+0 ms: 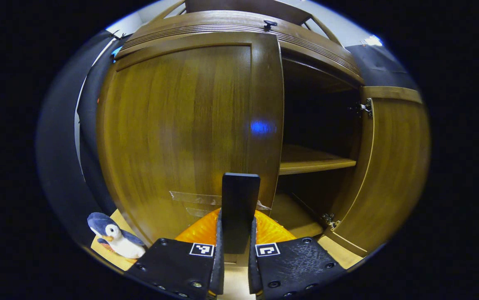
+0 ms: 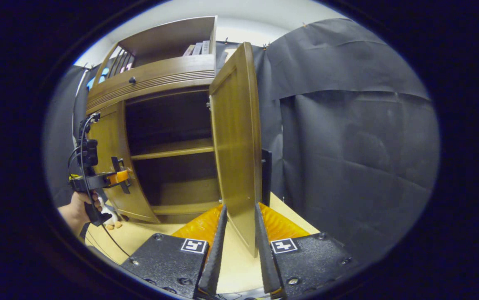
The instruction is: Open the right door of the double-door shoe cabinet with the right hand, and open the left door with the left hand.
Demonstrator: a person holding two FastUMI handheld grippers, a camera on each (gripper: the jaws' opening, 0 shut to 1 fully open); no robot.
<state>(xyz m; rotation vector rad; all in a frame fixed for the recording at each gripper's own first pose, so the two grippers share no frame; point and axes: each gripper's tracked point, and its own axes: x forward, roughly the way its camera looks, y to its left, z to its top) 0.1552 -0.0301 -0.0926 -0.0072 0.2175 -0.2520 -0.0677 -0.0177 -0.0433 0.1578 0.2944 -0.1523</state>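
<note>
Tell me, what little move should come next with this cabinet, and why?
Probably pull the left gripper back to swing the left door open. It seems shut on that door's handle, and the door is still closed, while the right door, clamped by the right gripper, already stands wide open.

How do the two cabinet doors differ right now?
The right door stands swung wide, baring the shelf; the left door still covers its half. The right claw straddles the right door's edge; the left claw grips the left door's handle. Both are brown wood.
</note>
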